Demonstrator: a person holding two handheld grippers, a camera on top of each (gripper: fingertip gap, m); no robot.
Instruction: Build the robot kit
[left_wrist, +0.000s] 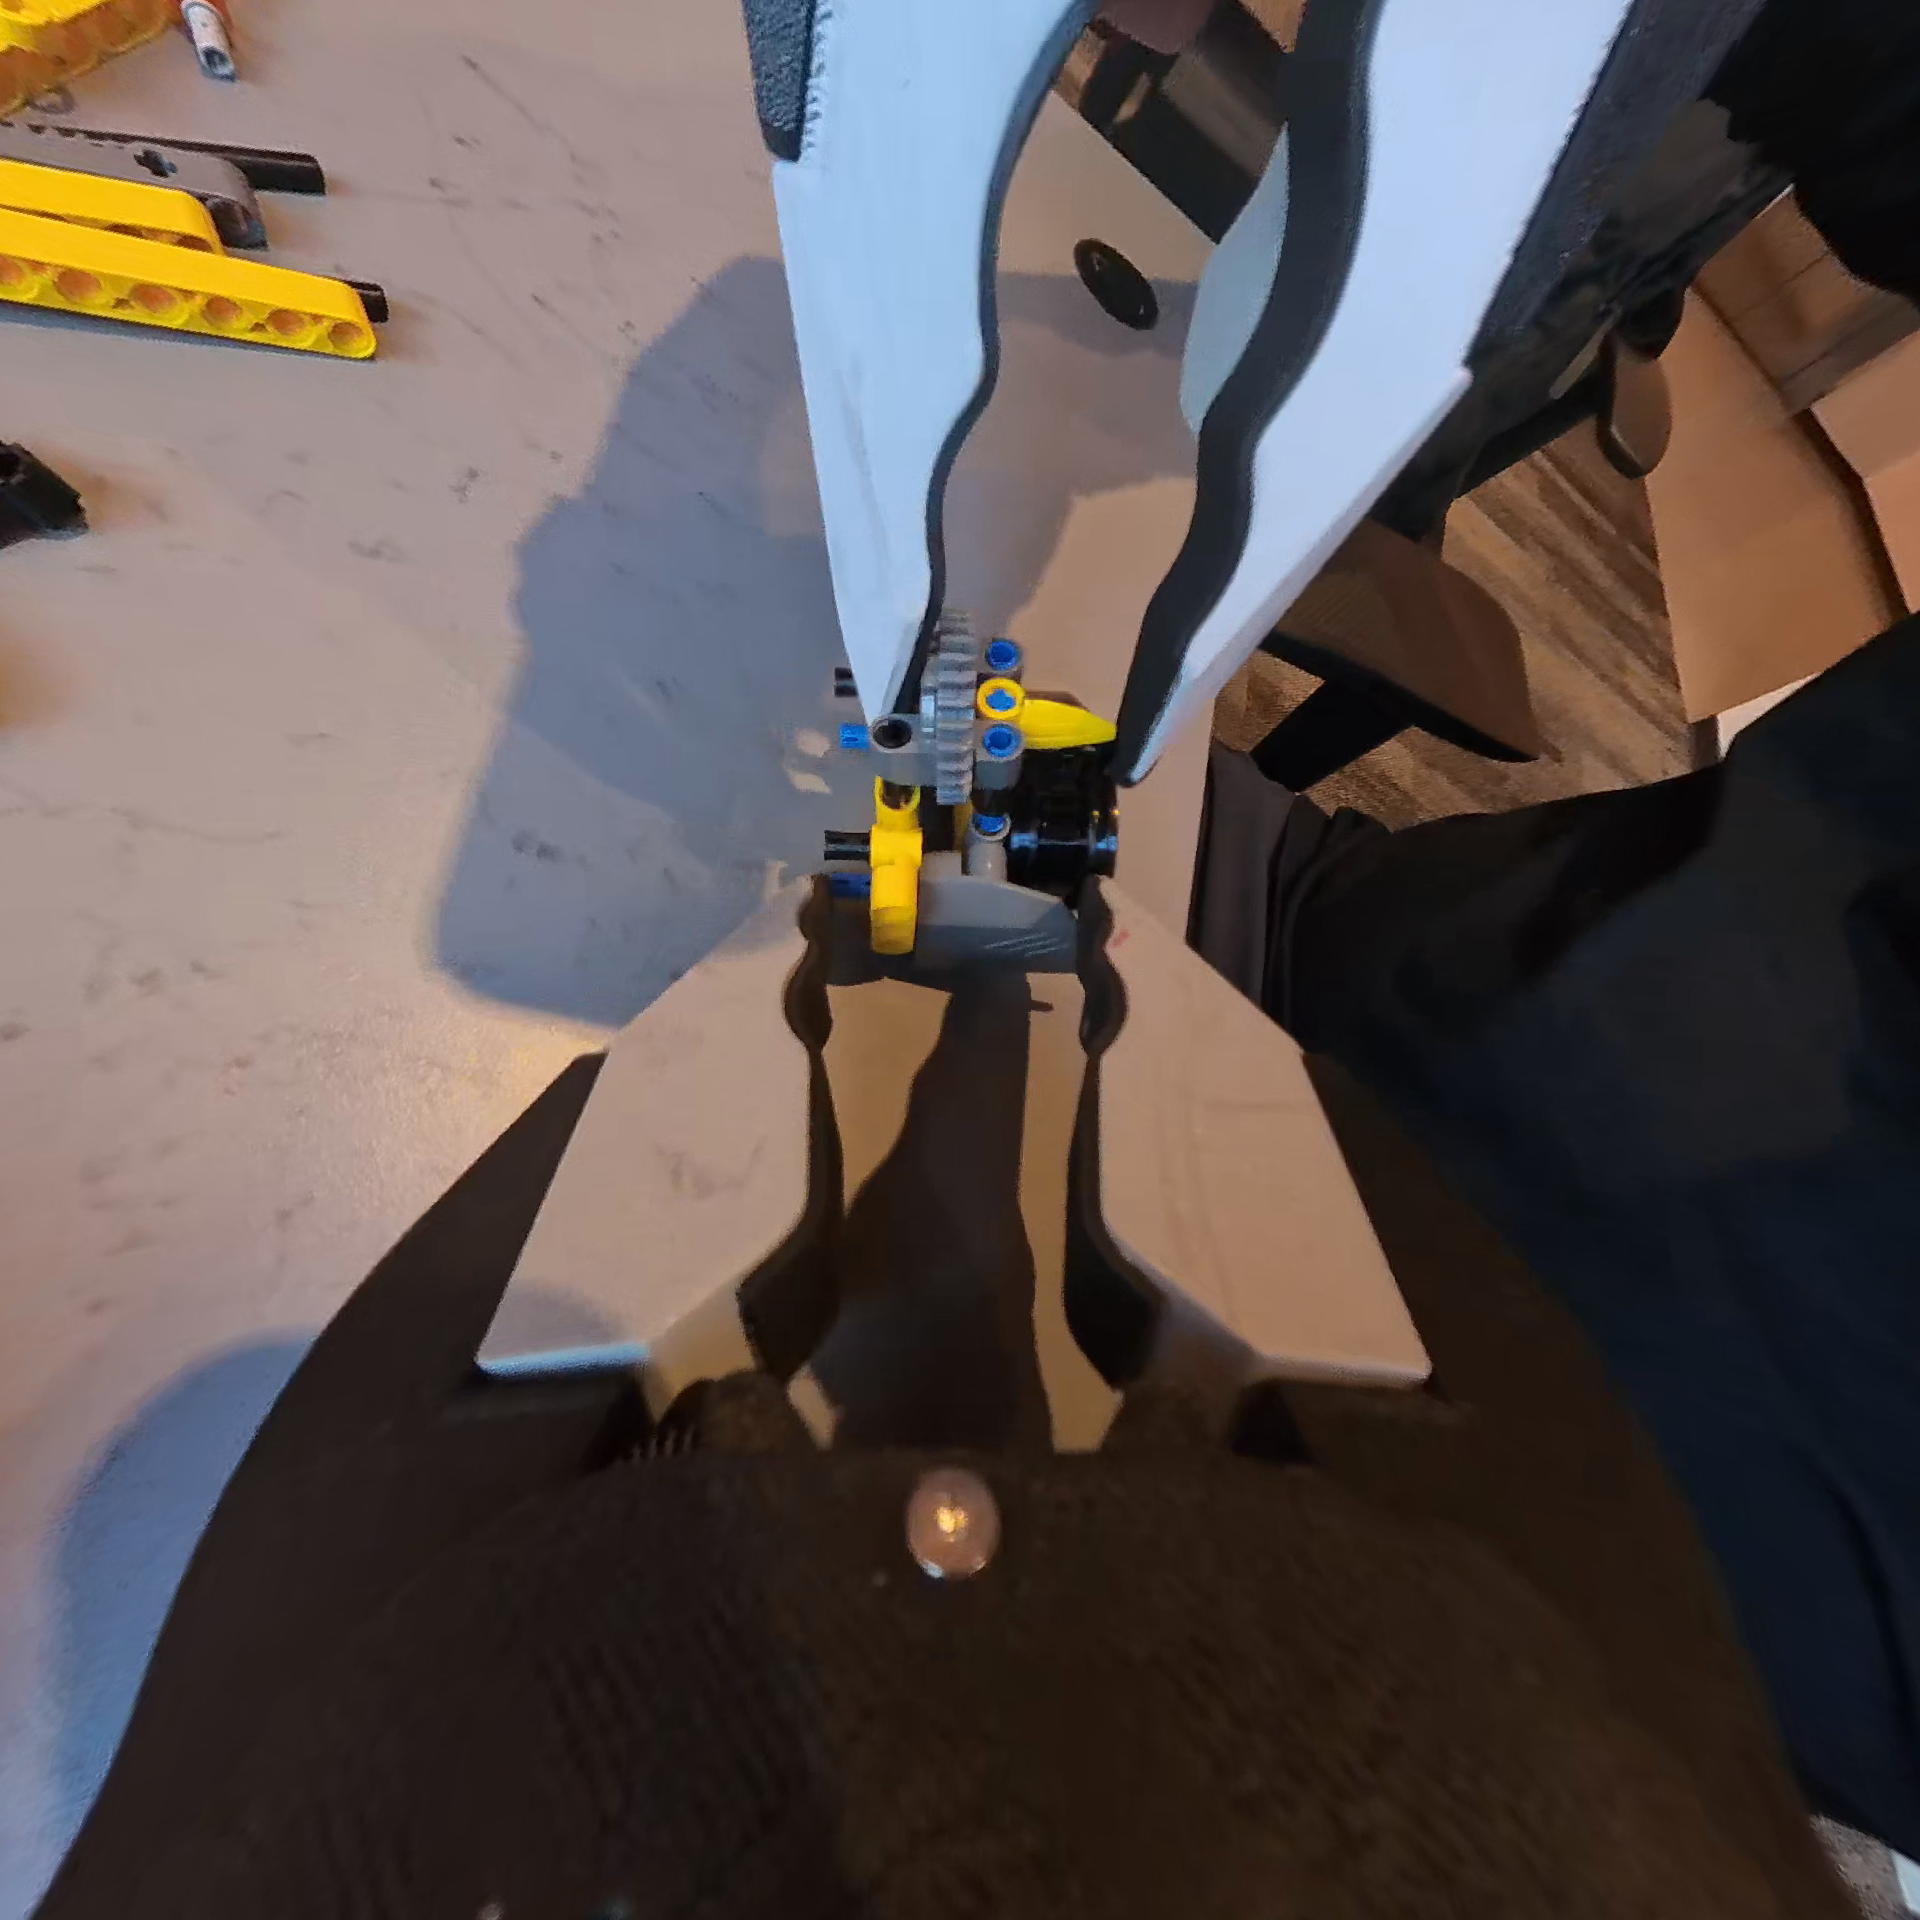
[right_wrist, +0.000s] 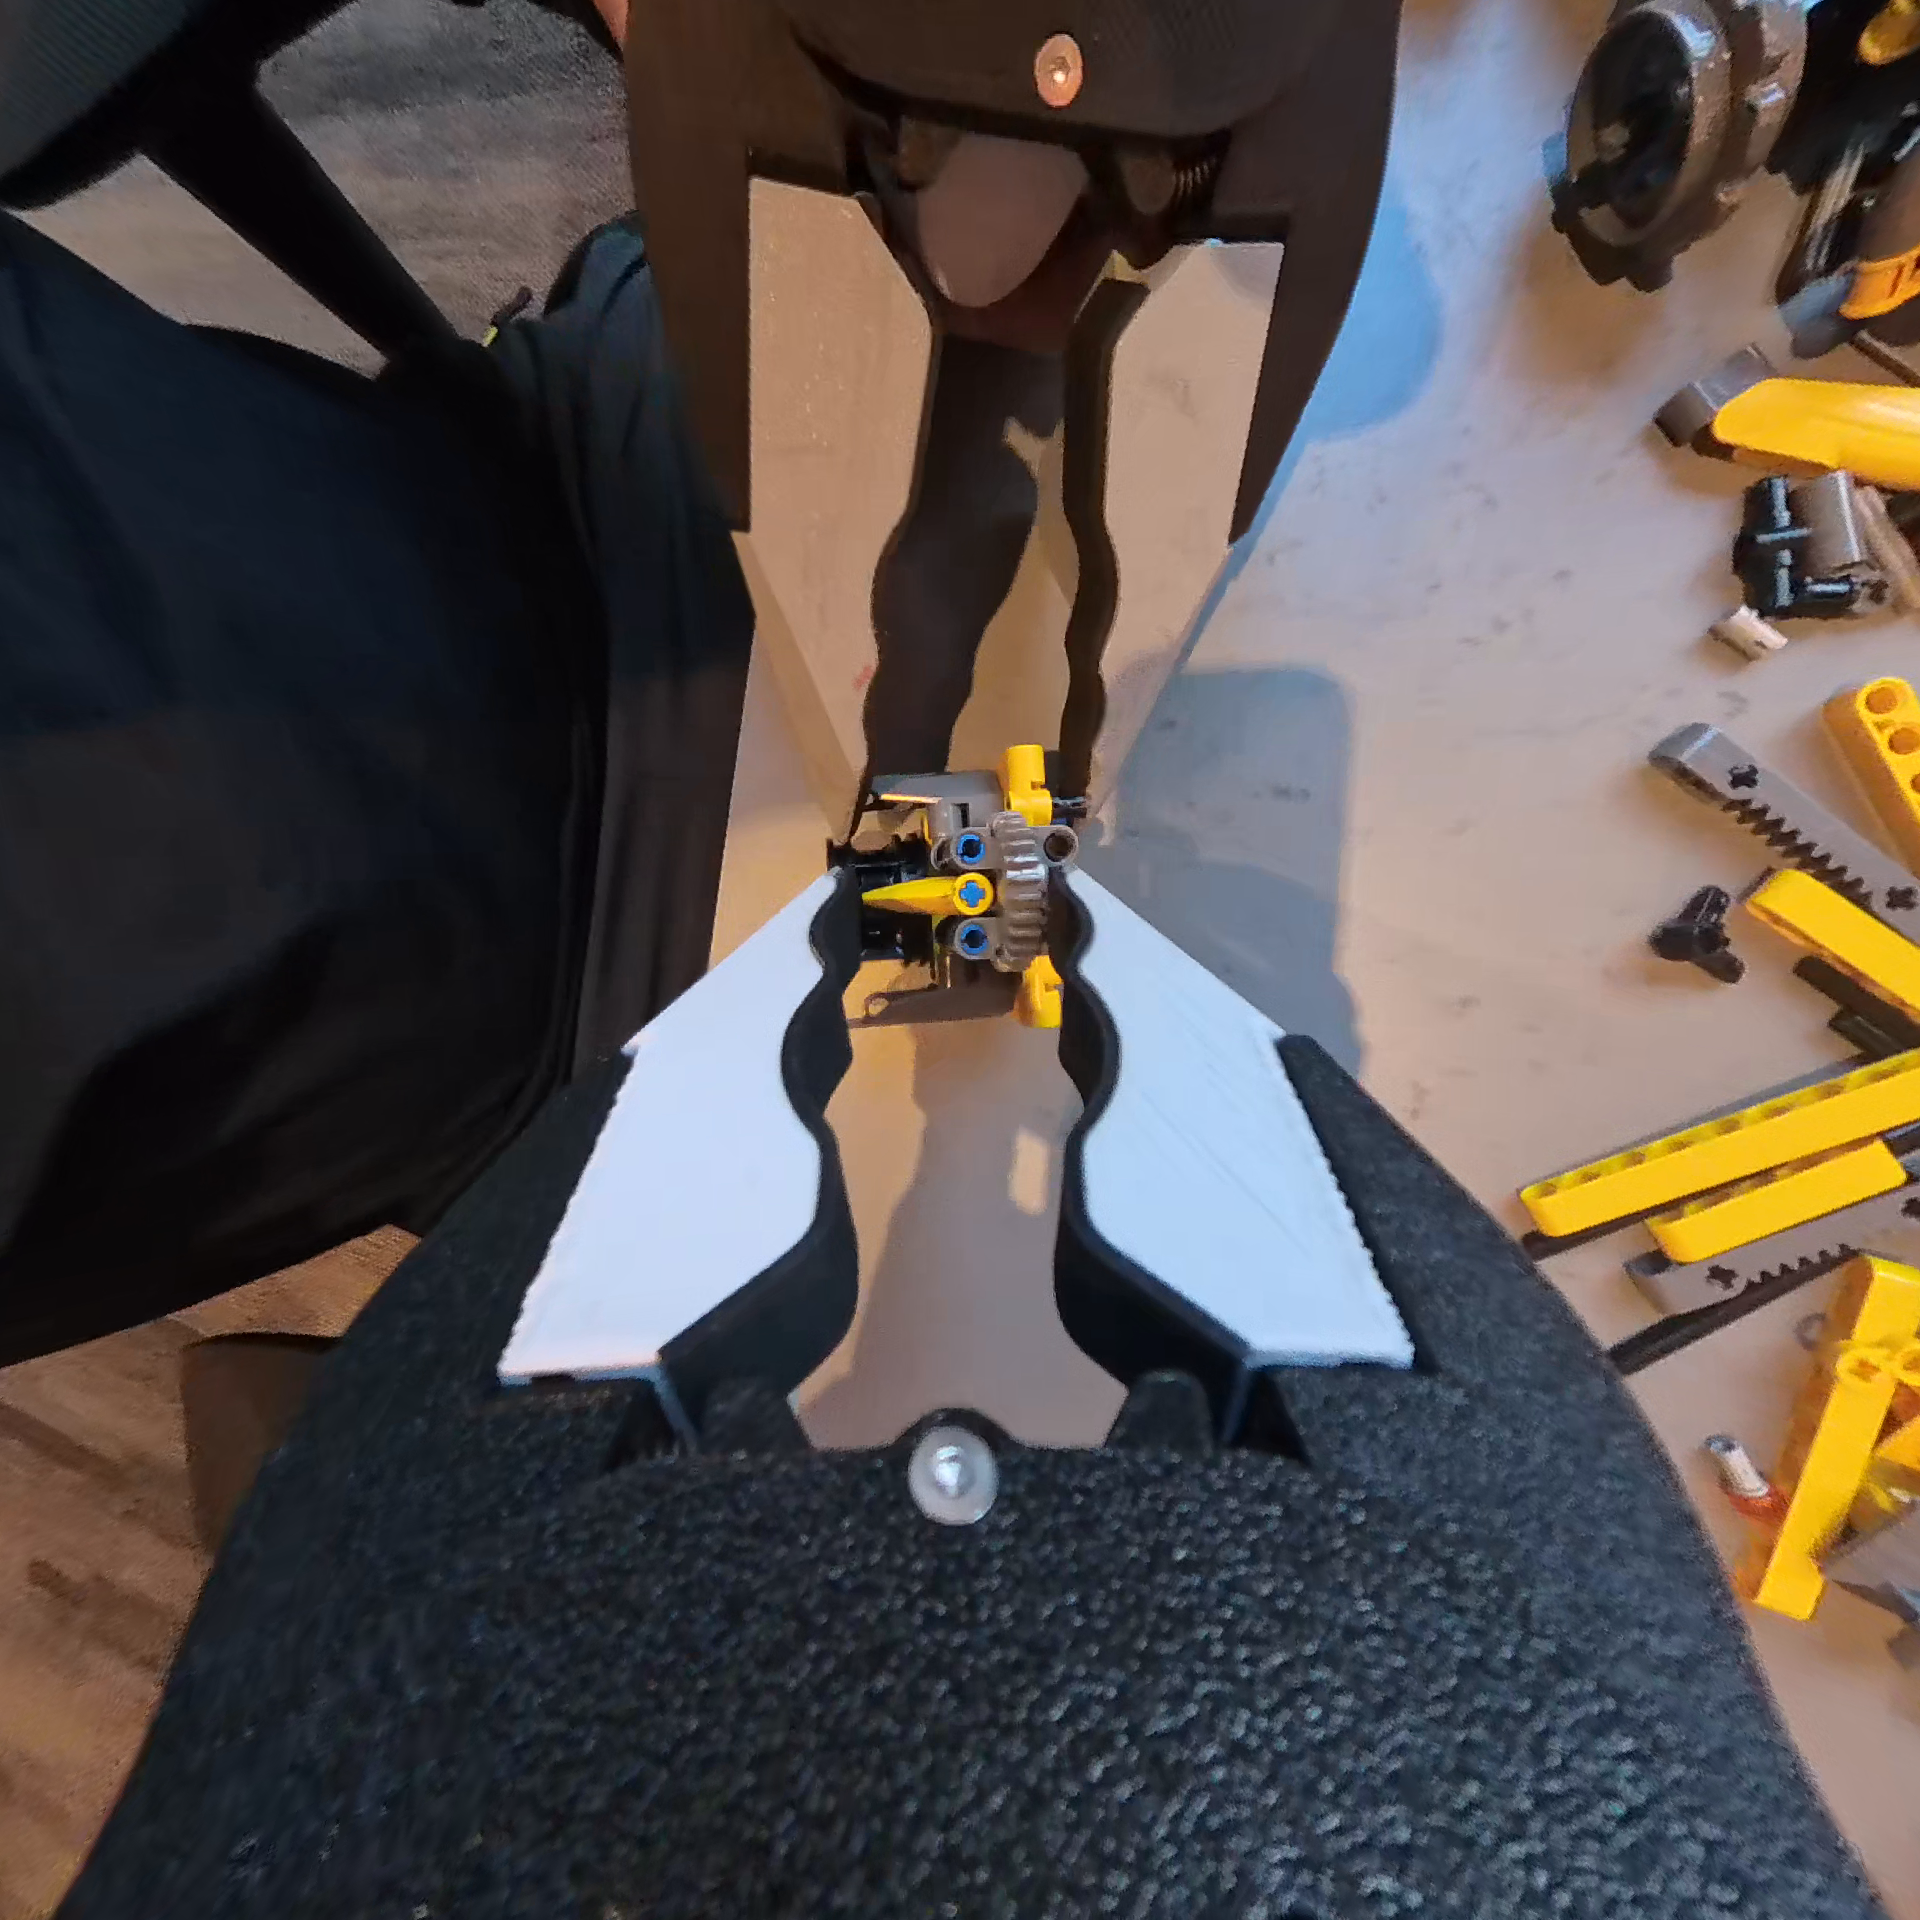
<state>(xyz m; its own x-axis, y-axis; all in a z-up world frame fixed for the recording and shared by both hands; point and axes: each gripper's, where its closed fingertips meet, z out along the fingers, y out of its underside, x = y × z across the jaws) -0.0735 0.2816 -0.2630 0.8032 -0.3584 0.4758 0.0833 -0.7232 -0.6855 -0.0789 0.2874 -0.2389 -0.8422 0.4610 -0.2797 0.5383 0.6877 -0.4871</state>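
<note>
A small toy-brick assembly (left_wrist: 987, 790) with a grey gear, yellow and black parts and blue pins is held above the table's edge between both grippers. My left gripper (left_wrist: 956, 935), with grey fingers, is shut on the assembly's grey lower part. My right gripper (left_wrist: 1008, 732), with white fingers, comes in from the opposite side. In the right wrist view my right gripper (right_wrist: 956, 899) is shut on the assembly (right_wrist: 977, 894), one finger against the gear and the other against the black part. The left gripper (right_wrist: 977, 800) grips its far end.
The pale table (left_wrist: 312, 831) carries loose yellow beams (left_wrist: 187, 291), grey toothed racks (right_wrist: 1787, 821), small black connectors (right_wrist: 1694, 935) and a dark wheel hub (right_wrist: 1662, 135). A person's dark clothing (right_wrist: 260, 779) lies just past the table's edge, over a wooden floor. Less than 4 cm separates the two grippers' tips.
</note>
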